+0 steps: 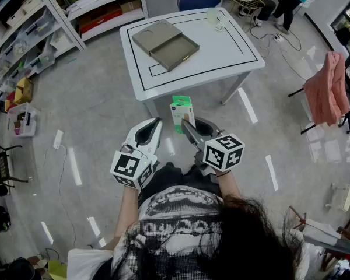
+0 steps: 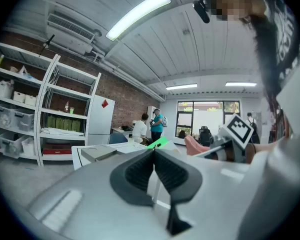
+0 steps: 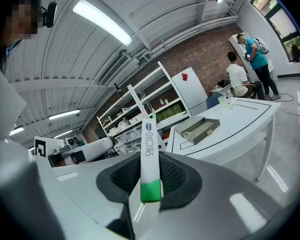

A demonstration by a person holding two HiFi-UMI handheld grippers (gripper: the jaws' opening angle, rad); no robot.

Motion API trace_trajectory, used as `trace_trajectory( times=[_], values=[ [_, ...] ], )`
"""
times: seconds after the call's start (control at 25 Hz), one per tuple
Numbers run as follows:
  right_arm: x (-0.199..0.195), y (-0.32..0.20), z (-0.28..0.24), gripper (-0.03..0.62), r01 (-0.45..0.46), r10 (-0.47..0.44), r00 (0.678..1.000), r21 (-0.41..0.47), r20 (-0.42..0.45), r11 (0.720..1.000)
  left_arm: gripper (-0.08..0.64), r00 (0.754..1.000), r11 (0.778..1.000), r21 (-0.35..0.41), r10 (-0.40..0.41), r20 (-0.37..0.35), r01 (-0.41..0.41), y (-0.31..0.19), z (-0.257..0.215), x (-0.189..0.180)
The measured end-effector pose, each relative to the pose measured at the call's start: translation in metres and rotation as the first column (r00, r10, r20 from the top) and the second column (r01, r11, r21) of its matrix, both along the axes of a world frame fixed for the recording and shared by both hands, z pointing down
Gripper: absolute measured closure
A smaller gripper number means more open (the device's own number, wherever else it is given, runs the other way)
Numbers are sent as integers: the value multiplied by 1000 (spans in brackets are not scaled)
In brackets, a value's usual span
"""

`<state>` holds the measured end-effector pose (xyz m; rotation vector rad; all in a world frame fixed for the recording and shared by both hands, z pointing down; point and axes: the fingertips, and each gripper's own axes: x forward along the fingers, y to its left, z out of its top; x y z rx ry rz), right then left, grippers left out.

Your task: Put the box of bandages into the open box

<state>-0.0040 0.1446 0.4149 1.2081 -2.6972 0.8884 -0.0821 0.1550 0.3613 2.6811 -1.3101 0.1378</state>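
The white square table with a black border line stands at twelve o'clock from the person, a stretch of floor away. On it lies the flat grey-brown open box, toward the table's ten o'clock corner, its tray bare as far as the head view shows. So the picking-up looks done, while the carry to the table and the placing in the tray are still to come. The left gripper has its dark ribbed jaws pressed together with nothing between them, and it hangs idle at nine o'clock of its partner. The right gripper is clamped on the slim green-and-white cardboard box of bandages, its pads pressing on the two broad faces near the green end. The box of bandages stands upright out of the jaws toward twelve o'clock, in the air over the floor. It is well short of the table edge, with the open box at about eleven o'clock beyond it.
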Motion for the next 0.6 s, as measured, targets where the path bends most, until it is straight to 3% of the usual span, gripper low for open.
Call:
trace_trajectory(
  times=[0.36,0.6],
  values=[
    [-7,0,4,497,-13,13,1000,-5,11,1000,560,1000,1000,-2,14,-4,-14,2,3,-6],
    [-45,2,0,497,-22,23,999,30,-26,999,560,999,999,11,44,-23,-44,2,0,-39]
  ],
)
